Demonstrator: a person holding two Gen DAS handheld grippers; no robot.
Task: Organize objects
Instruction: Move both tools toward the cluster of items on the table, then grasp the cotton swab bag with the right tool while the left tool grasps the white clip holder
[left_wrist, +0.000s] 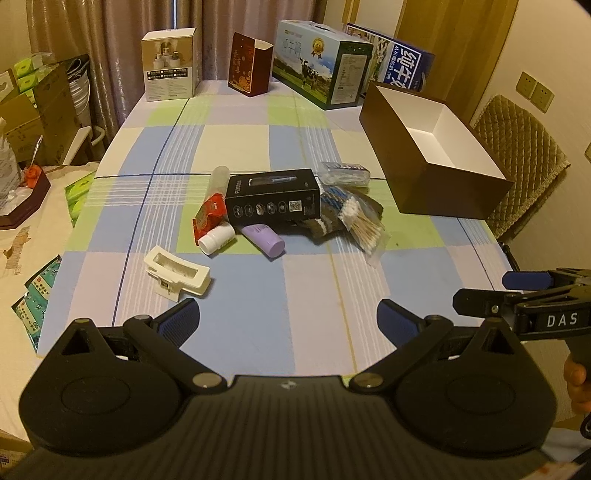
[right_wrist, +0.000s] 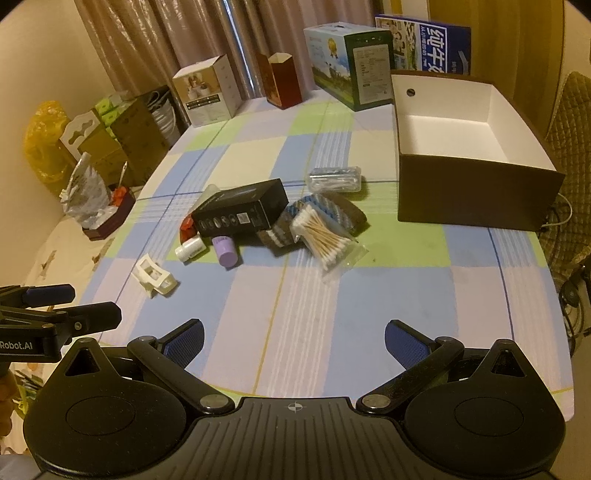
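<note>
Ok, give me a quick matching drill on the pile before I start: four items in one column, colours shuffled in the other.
Items:
1. clip
2. tube
3. box
4. swabs

Colours:
A. black
B. wooden sticks, white tips, clear bag
C. cream white
D. lilac

Pairs: 1-C, 2-D, 3-A, 4-B
</note>
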